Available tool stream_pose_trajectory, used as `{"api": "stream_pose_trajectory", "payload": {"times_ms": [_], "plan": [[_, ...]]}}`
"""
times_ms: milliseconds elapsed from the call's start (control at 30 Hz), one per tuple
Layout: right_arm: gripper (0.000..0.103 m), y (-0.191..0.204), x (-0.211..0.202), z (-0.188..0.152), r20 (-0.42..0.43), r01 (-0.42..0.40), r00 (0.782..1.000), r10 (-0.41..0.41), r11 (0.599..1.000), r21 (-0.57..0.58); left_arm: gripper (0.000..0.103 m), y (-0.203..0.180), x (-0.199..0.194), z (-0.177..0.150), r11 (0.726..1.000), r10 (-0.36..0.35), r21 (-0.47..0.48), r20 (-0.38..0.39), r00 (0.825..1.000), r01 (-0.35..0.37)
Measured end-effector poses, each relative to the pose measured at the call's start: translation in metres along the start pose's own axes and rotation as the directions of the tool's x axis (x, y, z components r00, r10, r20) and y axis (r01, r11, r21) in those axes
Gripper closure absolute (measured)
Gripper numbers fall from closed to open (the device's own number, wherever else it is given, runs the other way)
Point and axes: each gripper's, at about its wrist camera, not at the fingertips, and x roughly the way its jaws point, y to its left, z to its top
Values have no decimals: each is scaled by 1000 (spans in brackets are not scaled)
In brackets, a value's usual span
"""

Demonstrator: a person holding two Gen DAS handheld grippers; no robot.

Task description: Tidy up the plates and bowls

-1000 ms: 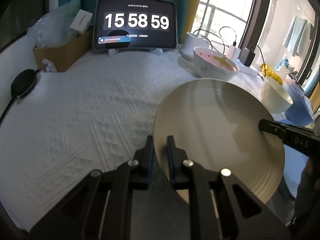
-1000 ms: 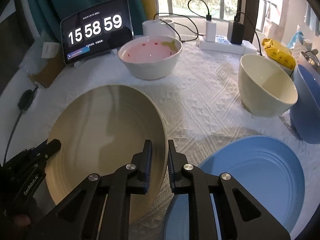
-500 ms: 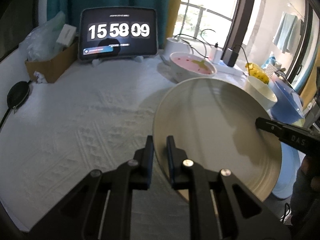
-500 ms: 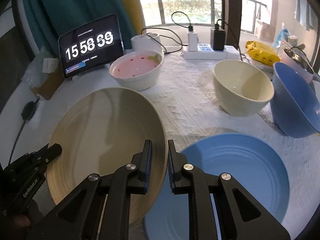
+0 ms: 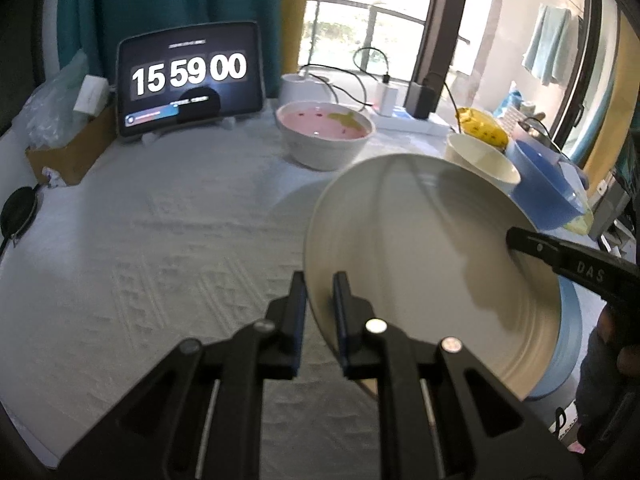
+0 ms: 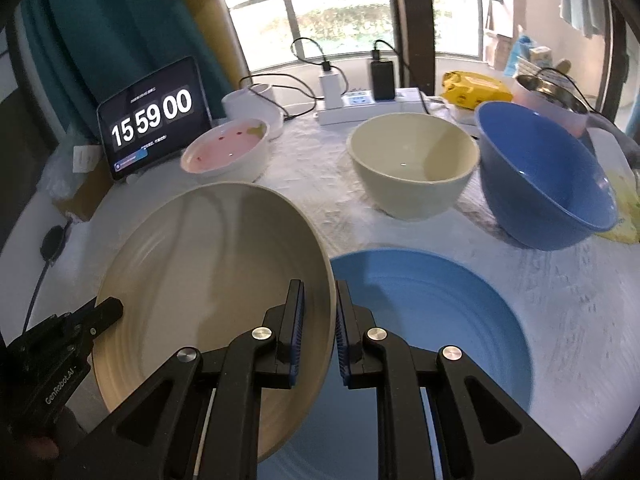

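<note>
Only at right wrist: blue plate.

Right tongs clamp the near-right rim of the beige plate; rim sits between both pads, plate tilted, clear of the table. Left tongs grip the plate's opposite rim, low left in view. Blue plate lies flat by the near edge, partly under the beige plate. Toward the table's middle: cream bowl, upright. Blue bowl just beside it toward the right edge, tipped slightly. Pink bowl farther back left. Tablet stands at the far left edge, reading 15 59 00. Power strip with chargers along the far edge, yellow bag near the far right corner.
</note>
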Motion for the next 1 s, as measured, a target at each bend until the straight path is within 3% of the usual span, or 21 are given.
{"api": "stream_pose_trajectory", "payload": {"times_ms": [800,1000], "plan": [[87,-100,-35,-33,37,38,998,-42,992,117,89,-103,11,-11,987,-28,155,-80,996,40],[87,-111,-43,-44,50,21,998,-27,993,114,87,-121,10,-16,977,31,212,-64,997,-17]]}}
